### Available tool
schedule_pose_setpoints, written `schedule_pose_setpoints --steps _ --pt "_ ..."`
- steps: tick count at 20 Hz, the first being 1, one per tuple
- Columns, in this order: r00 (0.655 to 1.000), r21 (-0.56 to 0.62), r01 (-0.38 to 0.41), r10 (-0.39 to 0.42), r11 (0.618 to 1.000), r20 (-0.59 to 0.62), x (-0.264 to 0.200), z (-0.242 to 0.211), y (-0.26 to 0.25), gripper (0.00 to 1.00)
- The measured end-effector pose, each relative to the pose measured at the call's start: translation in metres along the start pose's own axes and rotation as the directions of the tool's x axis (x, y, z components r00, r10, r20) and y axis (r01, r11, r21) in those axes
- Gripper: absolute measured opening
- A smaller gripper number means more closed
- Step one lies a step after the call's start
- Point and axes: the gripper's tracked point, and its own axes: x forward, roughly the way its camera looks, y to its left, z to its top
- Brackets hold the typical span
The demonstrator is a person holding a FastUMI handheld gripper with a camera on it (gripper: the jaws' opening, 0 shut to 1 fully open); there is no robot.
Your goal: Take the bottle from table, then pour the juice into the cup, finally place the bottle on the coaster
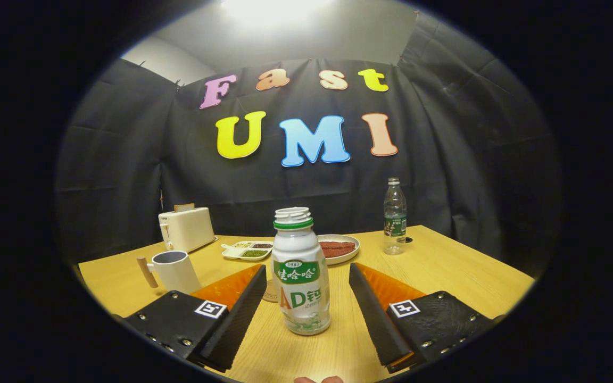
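The first step, the take, was in hand: the tool (306,314) stood wide, the bottle (300,276) upright between its fingers, untouched. Next, closing on its body.

Light wood surface (445,266). Bottle (301,271) upright near the front, between the spread fingers of the tool (306,298), neither finger touching it. Coaster (271,292) just behind the bottle, partly hidden. Cup (174,270) with wooden handle to the left. Toaster (186,229) at back left. Divided tray (247,250) and plate (339,248) mid back. Clear bottle (395,215) upright at back right.
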Motion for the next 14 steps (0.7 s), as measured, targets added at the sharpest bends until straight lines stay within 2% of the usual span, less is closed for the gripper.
schedule_pose_setpoints --steps 8,14 --pt "0.998 0.007 0.050 -0.050 0.999 -0.030 0.042 -0.013 0.013 0.96" --pt "0.992 -0.071 0.093 -0.098 0.993 -0.078 0.065 -0.027 0.008 0.95"
